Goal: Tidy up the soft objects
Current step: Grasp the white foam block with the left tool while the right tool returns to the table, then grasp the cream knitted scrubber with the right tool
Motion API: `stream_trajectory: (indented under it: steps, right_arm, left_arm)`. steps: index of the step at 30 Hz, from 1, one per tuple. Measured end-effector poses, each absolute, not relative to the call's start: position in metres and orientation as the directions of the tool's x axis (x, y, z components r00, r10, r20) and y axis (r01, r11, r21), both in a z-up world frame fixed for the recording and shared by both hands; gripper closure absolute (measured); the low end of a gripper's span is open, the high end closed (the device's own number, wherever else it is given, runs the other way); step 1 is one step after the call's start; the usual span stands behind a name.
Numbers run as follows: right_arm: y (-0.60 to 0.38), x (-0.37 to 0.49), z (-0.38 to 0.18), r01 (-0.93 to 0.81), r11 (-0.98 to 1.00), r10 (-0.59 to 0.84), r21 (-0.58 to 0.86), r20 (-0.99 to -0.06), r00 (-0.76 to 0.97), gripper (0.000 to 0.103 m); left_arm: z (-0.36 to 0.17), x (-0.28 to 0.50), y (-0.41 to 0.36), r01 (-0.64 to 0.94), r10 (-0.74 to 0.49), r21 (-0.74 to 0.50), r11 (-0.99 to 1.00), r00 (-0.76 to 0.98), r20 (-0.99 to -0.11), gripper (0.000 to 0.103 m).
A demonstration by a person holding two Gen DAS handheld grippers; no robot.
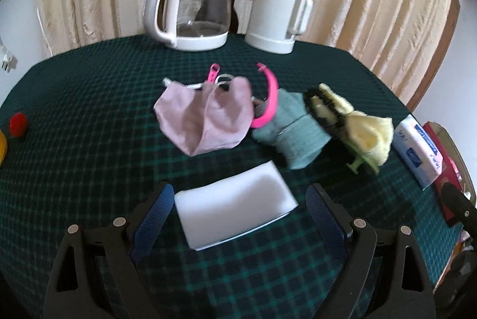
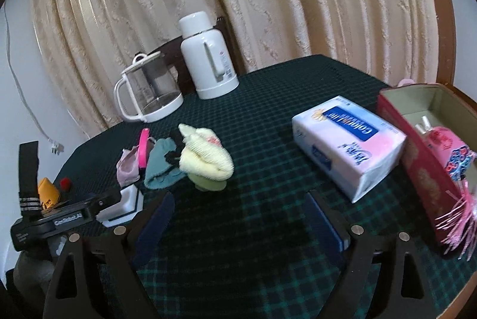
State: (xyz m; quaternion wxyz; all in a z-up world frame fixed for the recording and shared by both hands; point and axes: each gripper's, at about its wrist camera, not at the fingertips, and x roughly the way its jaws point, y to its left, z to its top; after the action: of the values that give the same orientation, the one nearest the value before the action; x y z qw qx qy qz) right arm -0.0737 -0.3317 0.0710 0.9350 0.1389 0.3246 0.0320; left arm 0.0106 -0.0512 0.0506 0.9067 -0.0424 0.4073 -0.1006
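Observation:
A white foam sponge (image 1: 235,204) lies on the green plaid tablecloth between the open fingers of my left gripper (image 1: 240,216), not gripped. Beyond it lie a pink cloth pouch (image 1: 205,117), a teal sock (image 1: 293,129) and a yellow sock (image 1: 368,132) with a pink hair band (image 1: 269,95). In the right wrist view the yellow sock (image 2: 207,156), teal sock (image 2: 161,164) and pink pouch (image 2: 128,165) lie left of centre. My right gripper (image 2: 241,217) is open and empty over bare cloth. The left gripper body (image 2: 59,220) shows at the left, with the sponge (image 2: 125,207).
A glass kettle (image 1: 190,6) and white thermos (image 1: 278,6) stand at the back before a curtain. A tissue pack (image 2: 348,141) and a red box (image 2: 417,146) holding pink items sit to the right. A red pom-pom (image 1: 18,124) lies at the left.

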Motion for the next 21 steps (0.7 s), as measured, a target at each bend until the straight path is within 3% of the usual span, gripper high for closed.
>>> stream_trajectory:
  steps: [6,15,21]
  right_arm:
    - [-0.322,-0.068,0.068,0.021,0.961,0.161,0.277,-0.616,0.771,0.011]
    - [-0.316,-0.057,0.069,-0.002,0.961,0.183,0.277,-0.63,0.755,0.011]
    - [-0.311,-0.039,0.073,-0.025,0.962,0.199,0.271,-0.637,0.745,0.011]
  left_arm:
    - [0.037,0.018,-0.046,0.137,-0.229,-0.183,0.973,0.624,-0.748,0.007]
    - [0.022,0.023,-0.051,0.152,-0.228,-0.171,0.973,0.601,-0.766,0.007]
    - [0.02,0.023,-0.044,0.153,-0.262,-0.213,0.965,0.608,-0.75,0.014]
